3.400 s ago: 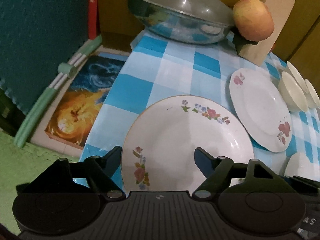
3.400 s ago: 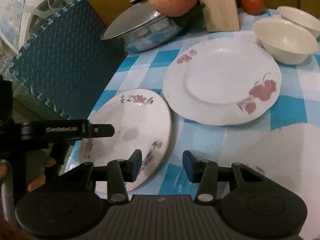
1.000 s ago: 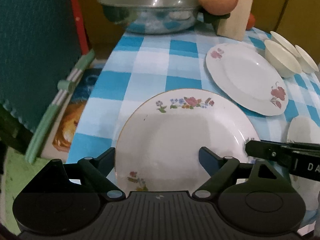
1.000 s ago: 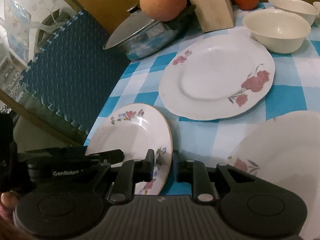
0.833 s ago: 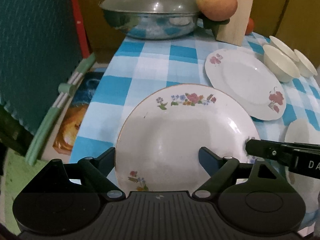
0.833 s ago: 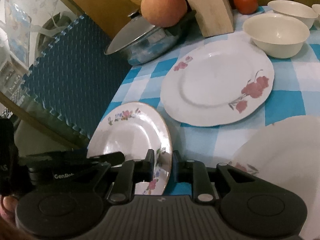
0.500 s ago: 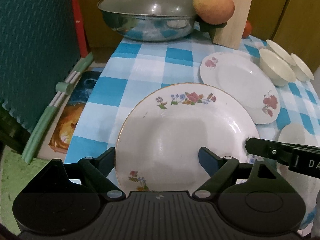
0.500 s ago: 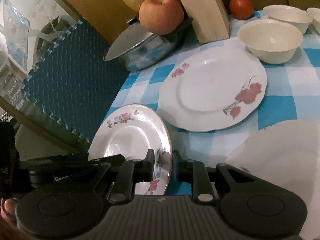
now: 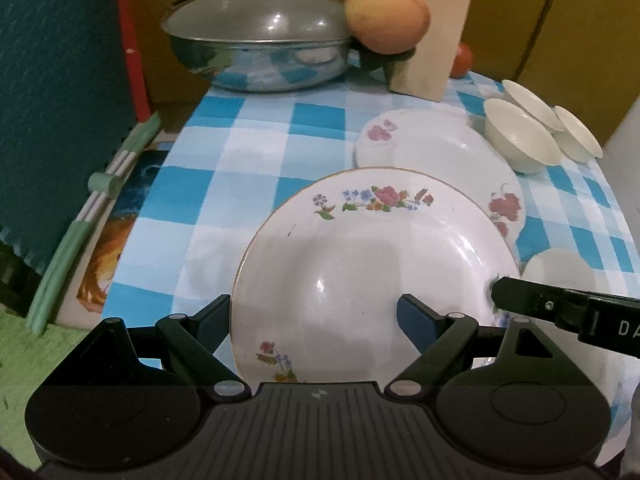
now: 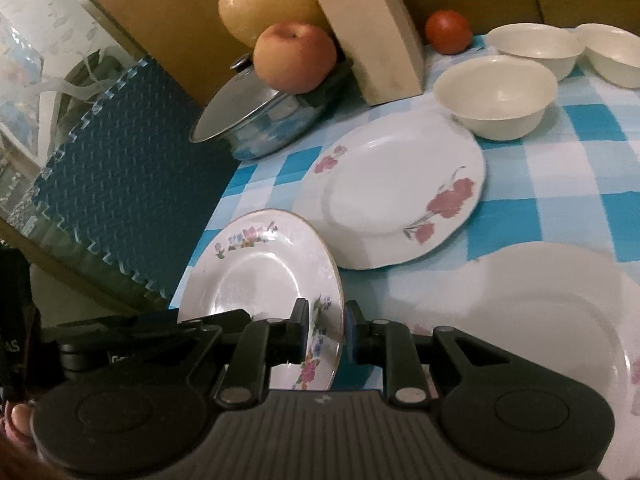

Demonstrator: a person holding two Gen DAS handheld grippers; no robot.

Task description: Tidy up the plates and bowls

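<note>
My right gripper (image 10: 326,330) is shut on the rim of a small gold-edged plate with mixed flowers (image 10: 256,272) and holds it tilted above the checked tablecloth. In the left wrist view this small plate (image 9: 372,264) lies between the fingers of my left gripper (image 9: 316,316), which is open; its left finger sits under the plate, its right finger over it. The right gripper's finger (image 9: 532,300) reaches in at the plate's right edge. A bigger plate with red roses (image 10: 396,192) lies beyond it (image 9: 440,152). Three cream bowls (image 10: 496,96) stand behind.
Another white plate (image 10: 560,320) lies near right. A lidded steel pan (image 9: 256,56), an apple (image 9: 386,20), a wooden block (image 9: 432,28) and a tomato (image 10: 448,32) stand at the back. The table's left edge drops to a foam mat (image 9: 52,120).
My right gripper closed on the small plate's rim and lifted it, tilting it up. Both grippers rose and pulled back a little.
</note>
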